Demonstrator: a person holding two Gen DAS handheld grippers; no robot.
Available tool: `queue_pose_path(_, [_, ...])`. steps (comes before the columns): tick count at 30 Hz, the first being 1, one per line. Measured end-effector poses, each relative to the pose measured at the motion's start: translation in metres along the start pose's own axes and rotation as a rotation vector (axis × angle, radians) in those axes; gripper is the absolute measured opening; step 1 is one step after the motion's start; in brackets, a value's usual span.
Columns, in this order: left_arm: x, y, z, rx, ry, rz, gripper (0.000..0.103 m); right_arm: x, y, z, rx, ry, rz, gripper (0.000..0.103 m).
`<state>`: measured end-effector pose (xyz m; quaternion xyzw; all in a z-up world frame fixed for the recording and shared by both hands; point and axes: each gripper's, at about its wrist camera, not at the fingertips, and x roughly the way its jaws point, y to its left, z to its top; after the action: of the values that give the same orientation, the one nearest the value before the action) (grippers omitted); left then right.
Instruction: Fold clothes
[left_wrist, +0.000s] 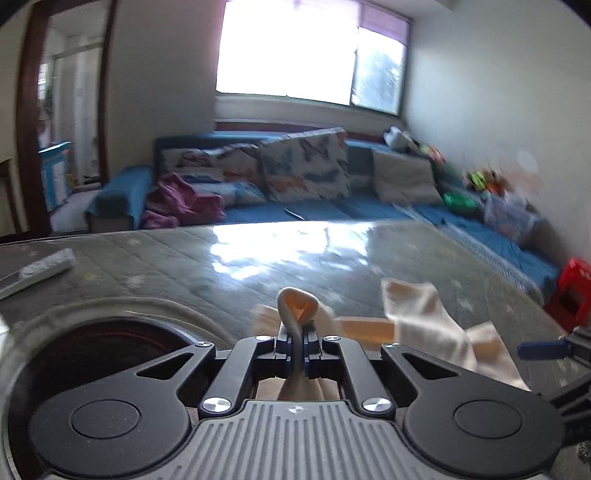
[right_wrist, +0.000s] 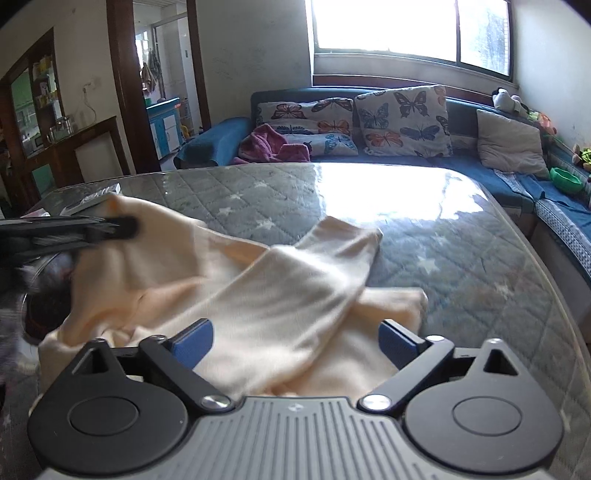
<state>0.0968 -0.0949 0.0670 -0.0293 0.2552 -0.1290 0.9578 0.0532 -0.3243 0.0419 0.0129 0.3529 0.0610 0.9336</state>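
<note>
A cream garment (right_wrist: 258, 295) lies crumpled on the glass-topped quilted table (right_wrist: 461, 258), one sleeve thrown across it toward the far right. My left gripper (left_wrist: 297, 341) is shut on a bunched fold of the cream garment (left_wrist: 295, 306) and holds it up. It also shows in the right wrist view (right_wrist: 122, 227) at the garment's left edge. My right gripper (right_wrist: 295, 341) is open, its blue pads on either side of the cloth at the near edge. One blue fingertip of it shows in the left wrist view (left_wrist: 541, 349).
A remote control (left_wrist: 33, 271) lies on the table's left side. A round dark bowl (left_wrist: 92, 354) sits under the left gripper. A blue sofa (right_wrist: 406, 147) with butterfly cushions stands behind the table. A red stool (left_wrist: 572, 295) is at the right.
</note>
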Motion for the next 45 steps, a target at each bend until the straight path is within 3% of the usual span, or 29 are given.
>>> queue_pose_path(6, [-0.052, 0.065, -0.003, -0.123, -0.080, 0.144, 0.006, 0.029, -0.002, 0.028, 0.009, 0.011, 0.014, 0.082])
queue_pose_path(13, [-0.090, 0.114, -0.033, -0.194, -0.043, 0.243, 0.006, 0.067, -0.015, 0.056, 0.053, 0.027, -0.009, 0.069])
queue_pose_path(20, [-0.098, 0.118, -0.045, -0.211, 0.052, 0.270, 0.006, 0.111, -0.023, 0.077, 0.076, 0.073, -0.033, 0.057])
queue_pose_path(27, [-0.098, 0.107, -0.038, -0.143, 0.120, 0.270, 0.006, 0.136, -0.012, 0.078, 0.013, 0.111, -0.073, 0.047])
queue_pose_path(34, [-0.100, 0.108, -0.045, -0.125, 0.179, 0.297, 0.006, 0.137, -0.010, 0.080, -0.029, 0.099, -0.093, 0.011])
queue_pose_path(40, [-0.107, 0.108, -0.050, -0.122, 0.190, 0.326, 0.007, 0.101, -0.027, 0.082, 0.018, 0.023, -0.075, 0.009])
queue_pose_path(45, [-0.119, 0.109, -0.057, -0.126, 0.194, 0.341, 0.007, 0.039, -0.046, 0.085, 0.051, -0.083, -0.045, 0.008])
